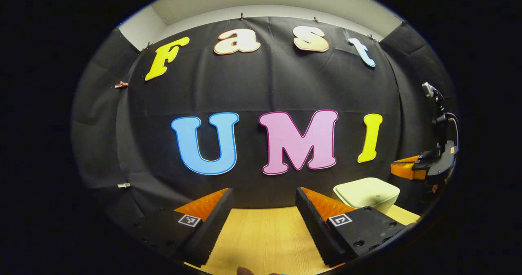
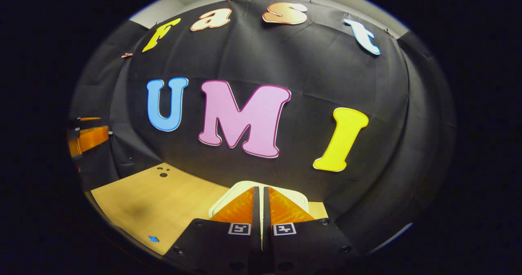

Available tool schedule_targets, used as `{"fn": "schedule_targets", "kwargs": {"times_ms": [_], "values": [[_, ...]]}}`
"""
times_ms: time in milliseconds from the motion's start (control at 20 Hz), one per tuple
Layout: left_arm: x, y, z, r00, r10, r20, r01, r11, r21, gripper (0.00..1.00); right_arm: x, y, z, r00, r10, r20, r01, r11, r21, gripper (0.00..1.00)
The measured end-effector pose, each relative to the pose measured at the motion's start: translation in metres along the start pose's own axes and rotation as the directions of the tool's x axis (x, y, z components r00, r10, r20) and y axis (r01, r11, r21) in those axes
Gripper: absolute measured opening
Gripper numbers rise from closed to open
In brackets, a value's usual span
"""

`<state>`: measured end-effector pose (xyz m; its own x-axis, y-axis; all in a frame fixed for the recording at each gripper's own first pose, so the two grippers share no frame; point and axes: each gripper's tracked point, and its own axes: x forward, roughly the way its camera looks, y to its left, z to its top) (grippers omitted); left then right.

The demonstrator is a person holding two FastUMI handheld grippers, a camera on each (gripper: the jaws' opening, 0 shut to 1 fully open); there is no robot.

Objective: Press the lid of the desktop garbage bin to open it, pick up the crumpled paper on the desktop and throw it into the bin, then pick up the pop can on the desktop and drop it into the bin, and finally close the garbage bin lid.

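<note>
Pale wood grain of the desktop [image 1: 265,234] runs beneath the left gripper [image 1: 264,195], whose fingers stand wide apart with nothing between them. Farther off, toward the desktop's right rear corner, sits the cream garbage bin [image 1: 367,193], lid down. Beyond it the right gripper [image 1: 401,169] hangs above the bin's far side. In the right gripper view, the right gripper [image 2: 261,193] has its fingers pressed together, empty, just over the bin's lid [image 2: 295,197].
</note>
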<state>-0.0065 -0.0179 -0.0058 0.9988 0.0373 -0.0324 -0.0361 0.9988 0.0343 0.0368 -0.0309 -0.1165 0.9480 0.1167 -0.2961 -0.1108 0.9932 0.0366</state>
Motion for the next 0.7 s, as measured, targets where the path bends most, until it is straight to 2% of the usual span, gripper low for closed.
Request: {"fn": "schedule_targets", "kwargs": {"times_ms": [350, 700], "values": [[-0.001, 0.002, -0.005, 1.000, 0.007, -0.010, -0.007, 1.000, 0.003, 0.97, 0.025, 0.009, -0.058, 0.989, 0.041, -0.140, -0.036, 0.998, 0.044, 0.06], [0.000, 0.003, -0.007, 1.000, 0.007, -0.016, -0.007, 1.000, 0.006, 0.97, 0.034, 0.010, -0.087, 0.979, 0.049, -0.197, -0.034, 0.996, 0.077, 0.06]]}}
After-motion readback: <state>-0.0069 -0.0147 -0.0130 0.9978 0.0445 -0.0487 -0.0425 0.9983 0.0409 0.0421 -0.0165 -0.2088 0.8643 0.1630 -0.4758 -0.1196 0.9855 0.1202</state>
